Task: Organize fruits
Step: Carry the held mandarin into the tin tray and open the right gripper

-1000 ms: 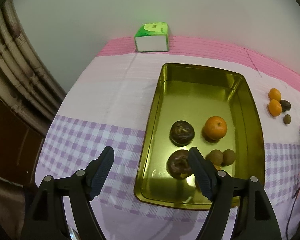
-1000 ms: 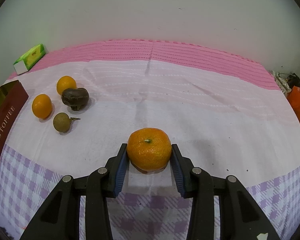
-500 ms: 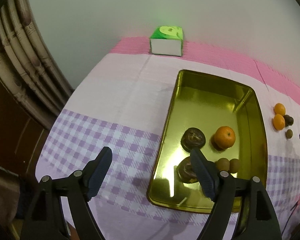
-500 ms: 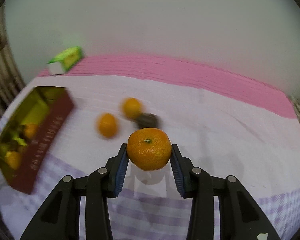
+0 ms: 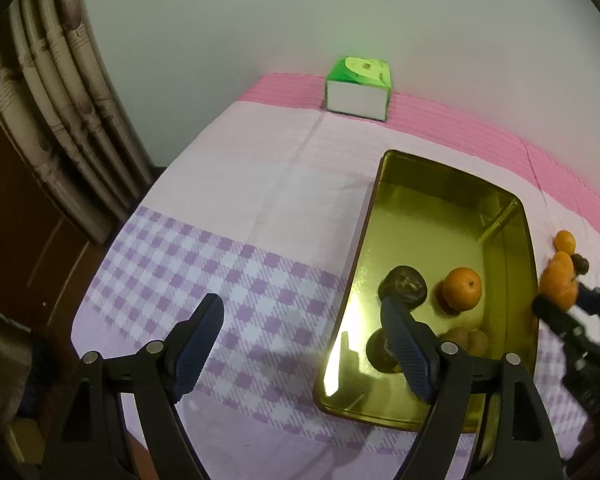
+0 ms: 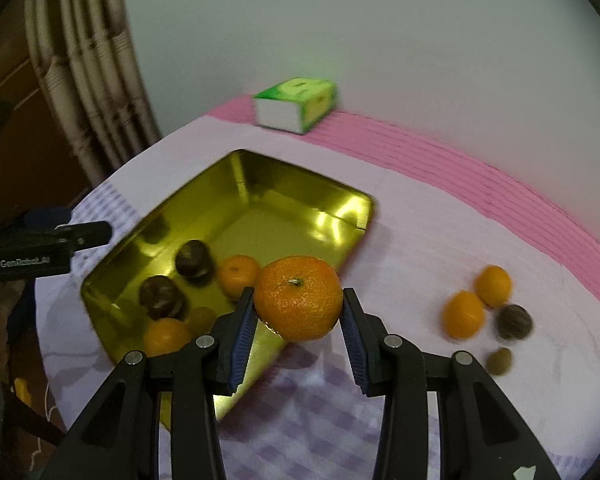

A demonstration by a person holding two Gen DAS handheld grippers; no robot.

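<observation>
The right gripper has its blue pads clenched on a mandarin, held above the near corner of the gold tin, which already holds two dark fruits, two mandarins and small brown ones. The left gripper stands released, empty, its jaws having just widened, over the checked cloth at the tin's edge; its arm reads roughly "Gen Robot AI". A green tissue box carries no legible writing.
</observation>
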